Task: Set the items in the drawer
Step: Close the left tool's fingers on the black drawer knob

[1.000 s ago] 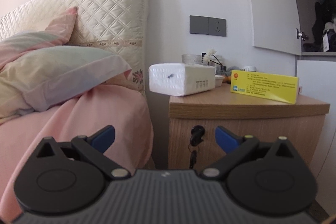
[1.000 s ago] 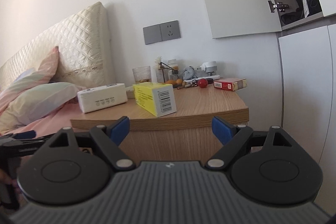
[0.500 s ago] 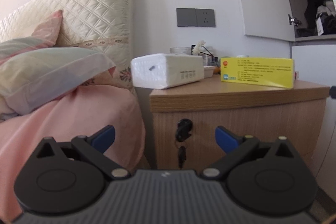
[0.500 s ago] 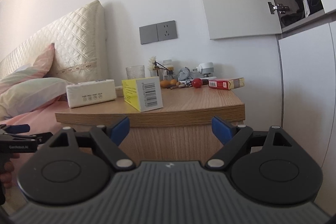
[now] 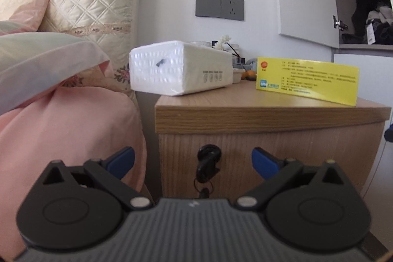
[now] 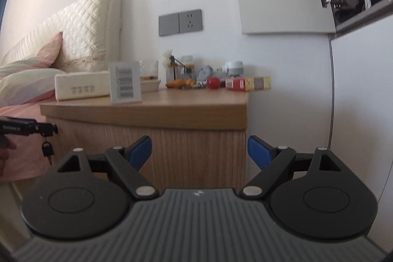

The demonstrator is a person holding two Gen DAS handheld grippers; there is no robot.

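Wood: one nightstand point(image 5: 258, 112) is standing with its left edge just beside the pink bedding point(image 5: 68, 129) and its right edge near the white cabinet wall point(image 6: 356, 100).
Drawer: one drawer front point(image 5: 307, 151) is sitting shut under the nightstand top, with one black key point(image 5: 208, 158) hanging in its lock near the nightstand's left edge.
Left gripper: the left gripper point(image 5: 192, 160) is hovering in front of the drawer front, its blue fingertips point(image 5: 121, 158) spread wide to either side of the key and gripping nothing; in the right wrist view its tip point(image 6: 41, 129) is lying right at the key, though contact cannot be told.
Right gripper: the right gripper point(image 6: 199, 151) is facing the nightstand's right front corner, jaws spread wide and holding nothing, with open floor and wall to the corner's right.
Items on top: one white tissue pack point(image 5: 181, 68) is overhanging the nightstand's left front corner; one yellow box point(image 5: 307, 80) is standing on edge toward the front right.
Back of top: one glass point(image 6: 148, 70), one red ball point(image 6: 213, 82) and one red and yellow carton point(image 6: 248, 83) are sitting along the nightstand's rear edge, among small clutter too blurred to count.
Open room: the front middle of the nightstand top is lying bare.
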